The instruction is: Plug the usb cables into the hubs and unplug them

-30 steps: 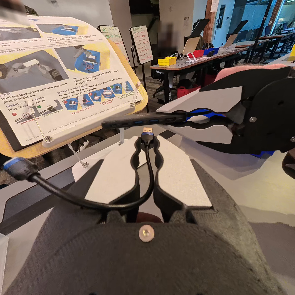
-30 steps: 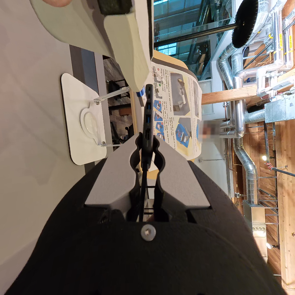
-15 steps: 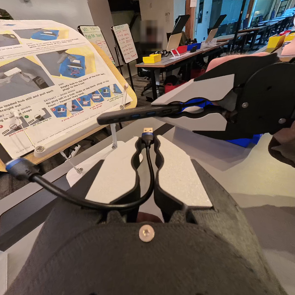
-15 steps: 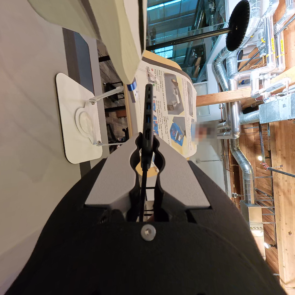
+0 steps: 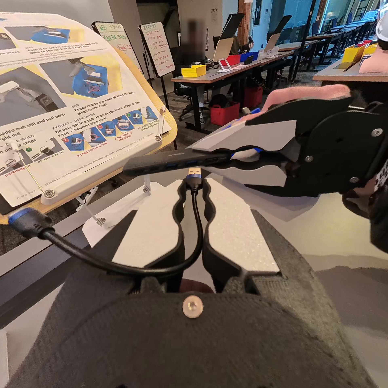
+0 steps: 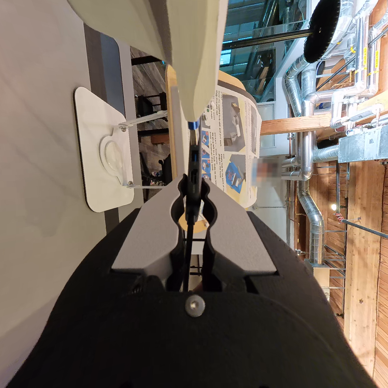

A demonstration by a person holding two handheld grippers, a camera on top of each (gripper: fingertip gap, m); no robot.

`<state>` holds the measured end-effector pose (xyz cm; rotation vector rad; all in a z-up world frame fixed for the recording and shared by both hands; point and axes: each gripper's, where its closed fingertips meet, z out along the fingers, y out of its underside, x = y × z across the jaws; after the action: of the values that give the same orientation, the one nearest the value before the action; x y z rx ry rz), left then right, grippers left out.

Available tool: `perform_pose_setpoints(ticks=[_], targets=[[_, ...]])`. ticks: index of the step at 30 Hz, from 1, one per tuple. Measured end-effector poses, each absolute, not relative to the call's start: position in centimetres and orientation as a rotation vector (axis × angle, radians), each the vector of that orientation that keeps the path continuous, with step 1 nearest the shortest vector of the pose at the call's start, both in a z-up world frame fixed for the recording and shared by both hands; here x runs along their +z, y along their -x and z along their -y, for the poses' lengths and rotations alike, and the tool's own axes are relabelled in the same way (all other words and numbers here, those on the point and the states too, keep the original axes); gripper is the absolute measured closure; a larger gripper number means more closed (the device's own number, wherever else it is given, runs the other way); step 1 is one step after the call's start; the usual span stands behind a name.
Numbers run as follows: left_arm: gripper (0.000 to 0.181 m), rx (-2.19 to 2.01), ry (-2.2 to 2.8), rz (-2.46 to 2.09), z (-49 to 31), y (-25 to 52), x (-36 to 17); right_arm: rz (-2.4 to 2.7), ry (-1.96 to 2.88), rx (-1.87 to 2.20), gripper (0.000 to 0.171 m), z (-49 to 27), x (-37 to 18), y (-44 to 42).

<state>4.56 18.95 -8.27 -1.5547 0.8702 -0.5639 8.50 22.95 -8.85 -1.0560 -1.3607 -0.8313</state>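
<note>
In the left wrist view my left gripper (image 5: pixel 194 183) is shut on a black USB plug with a blue ring (image 5: pixel 194 176). Its metal tip points up at the ported side of a slim black hub (image 5: pixel 163 162). The tip reaches the hub's edge beside a blue port; I cannot tell whether it has entered. The cable (image 5: pixel 117 265) loops left to a second, free plug (image 5: pixel 25 220). My right gripper (image 5: pixel 201 158) is shut on the hub's right end and holds it level above the table. In the right wrist view my right gripper (image 6: pixel 194 180) clamps the hub (image 6: pixel 194 155), and the plug's blue ring (image 6: pixel 193 125) shows under a left gripper finger (image 6: pixel 195 63).
A printed instruction sheet on a tilted wooden board (image 5: pixel 73 105) stands at the left on a white base plate (image 5: pixel 126 210), also in the right wrist view (image 6: pixel 98 147). The grey table (image 5: pixel 315 231) lies below. Desks with yellow bins (image 5: pixel 193 70) stand far behind. Spacing between my two grippers at the tips: around 6 centimetres.
The gap between the plug tip and the hub has closed: the plug has come up to the hub's ported side. Both grips are unchanged.
</note>
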Motion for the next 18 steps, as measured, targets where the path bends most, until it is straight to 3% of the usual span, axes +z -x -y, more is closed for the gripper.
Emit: perform_pose_setpoints(ticks=[18], targets=[[0.166, -0.557, 1.584, -0.854, -19.5, -4.3, -8.8, 1.366, 1.017, -0.847, 0.162, -22.7, -9.1, -7.2]])
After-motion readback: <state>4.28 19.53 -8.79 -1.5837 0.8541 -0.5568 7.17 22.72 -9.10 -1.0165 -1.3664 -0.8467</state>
